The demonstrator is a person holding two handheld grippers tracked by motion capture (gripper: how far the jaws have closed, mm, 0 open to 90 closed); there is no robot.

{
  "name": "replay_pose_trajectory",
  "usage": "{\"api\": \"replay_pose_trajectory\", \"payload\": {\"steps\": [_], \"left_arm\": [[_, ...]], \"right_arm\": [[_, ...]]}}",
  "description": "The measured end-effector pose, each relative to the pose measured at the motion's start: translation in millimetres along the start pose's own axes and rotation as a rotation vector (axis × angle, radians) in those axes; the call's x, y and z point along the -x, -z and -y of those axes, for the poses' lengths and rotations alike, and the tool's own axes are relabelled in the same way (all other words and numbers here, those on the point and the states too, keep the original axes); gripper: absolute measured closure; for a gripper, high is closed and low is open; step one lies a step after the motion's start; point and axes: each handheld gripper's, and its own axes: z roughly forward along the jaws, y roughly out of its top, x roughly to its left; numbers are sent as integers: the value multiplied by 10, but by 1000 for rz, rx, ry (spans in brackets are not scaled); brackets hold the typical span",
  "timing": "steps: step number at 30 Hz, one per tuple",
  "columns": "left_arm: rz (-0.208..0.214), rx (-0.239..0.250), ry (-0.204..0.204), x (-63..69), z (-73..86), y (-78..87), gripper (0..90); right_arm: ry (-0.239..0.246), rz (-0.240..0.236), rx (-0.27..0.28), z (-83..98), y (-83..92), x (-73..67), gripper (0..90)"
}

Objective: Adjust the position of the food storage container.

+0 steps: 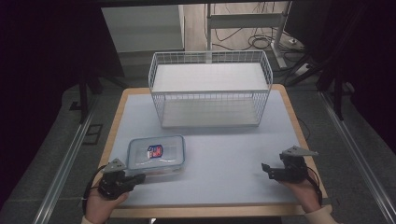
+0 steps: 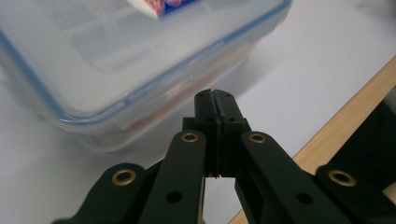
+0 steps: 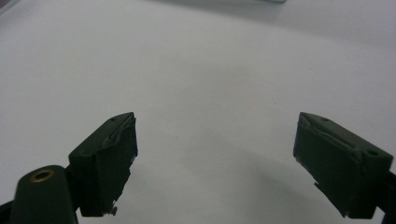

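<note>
Currently left gripper (image 1: 140, 177) pressed together, nothing between jaws, tips just beside near edge of clear lidded container (image 1: 156, 153) at front-left of white table (image 1: 224, 154); right gripper (image 1: 266, 169) spread wide, empty, low over bare tabletop at front right, well apart from container; white wire basket (image 1: 210, 88) at far side of table, centred

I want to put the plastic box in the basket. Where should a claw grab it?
Probably at the lid's raised blue rim on the side of the plastic box nearest the person. The box is wide, flat and low, so one claw likely can't span it. The left claw is shut right beside that edge and would need opening first; the right claw is open, farther off.
</note>
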Motion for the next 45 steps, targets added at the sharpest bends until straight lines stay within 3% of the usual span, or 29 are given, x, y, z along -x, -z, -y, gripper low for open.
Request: {"api": "replay_pose_trajectory", "payload": {"steps": [3, 8, 13, 18, 22, 27, 32, 33, 36, 45], "left_arm": [[-47, 50, 8, -85, -86, 188, 900], [-133, 82, 78, -432, -130, 303, 900], [-199, 65, 154, -816, -147, 213, 900], [-202, 39, 211, -1063, -107, 25, 900], [-220, 16, 217, -1114, -98, -90, 900], [-195, 6, 225, -1155, -103, -176, 900], [-137, 3, 225, -1115, -145, -304, 900], [-129, 3, 222, -1104, -152, -317, 900], [-157, -4, 211, -1075, -177, -336, 900], [-129, 4, 212, -1046, -192, -364, 900]], "right_arm": [[3, 0, 0, -2, 0, -5, 141], [4, -2, -3, -4, -10, -19, 141], [1, -1, 0, -5, -5, -14, 142], [-1, 3, 6, -8, 3, -8, 142], [-1, 5, 8, -10, 8, -4, 143], [-2, 7, 8, -10, 7, 0, 143], [-1, 9, 10, -13, 12, -2, 143], [-1, 10, 10, -12, 10, -1, 143], [0, 10, 8, -10, 8, 1, 143], [-1, 9, 4, -12, -4, 0, 143]]}}
